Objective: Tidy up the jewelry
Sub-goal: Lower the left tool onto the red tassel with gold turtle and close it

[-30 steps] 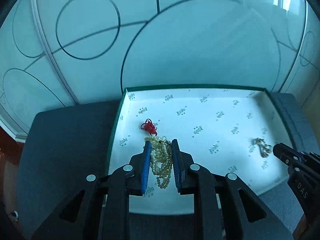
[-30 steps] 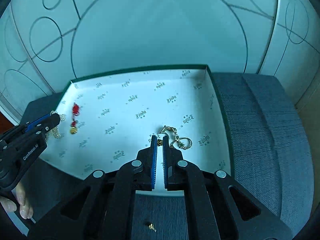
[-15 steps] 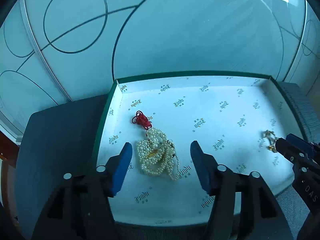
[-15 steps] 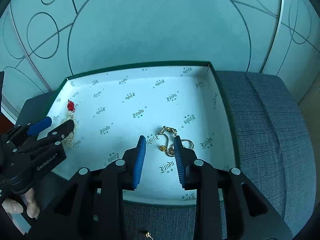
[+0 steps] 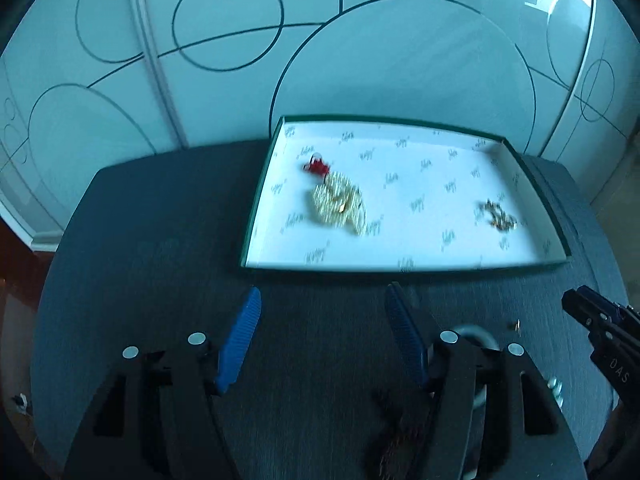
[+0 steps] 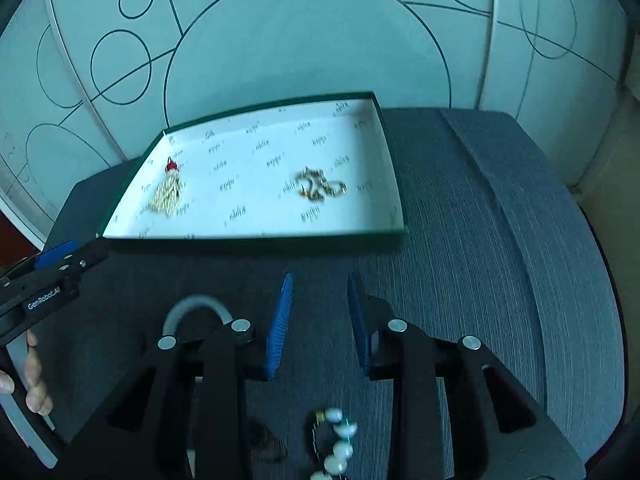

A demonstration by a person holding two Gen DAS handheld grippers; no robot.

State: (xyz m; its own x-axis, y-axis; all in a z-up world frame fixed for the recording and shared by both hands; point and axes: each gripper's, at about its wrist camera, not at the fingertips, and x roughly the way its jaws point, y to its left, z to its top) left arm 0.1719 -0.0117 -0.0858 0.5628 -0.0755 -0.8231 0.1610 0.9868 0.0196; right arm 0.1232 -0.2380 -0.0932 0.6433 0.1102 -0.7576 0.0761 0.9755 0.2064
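Green-rimmed tray [image 5: 256, 204] holding pearl necklace [image 5: 340, 204] and gold chain [image 6: 320, 187], left gripper [image 5: 324, 312] spread, right gripper [image 6: 320, 300] parted, both empty

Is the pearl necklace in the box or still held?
In the box. The pearl necklace lies heaped on the box's white lining, while the left gripper stands open and empty outside it.

Green-rimmed white tray [image 6: 394, 184], blue fingers [image 6: 279, 328].
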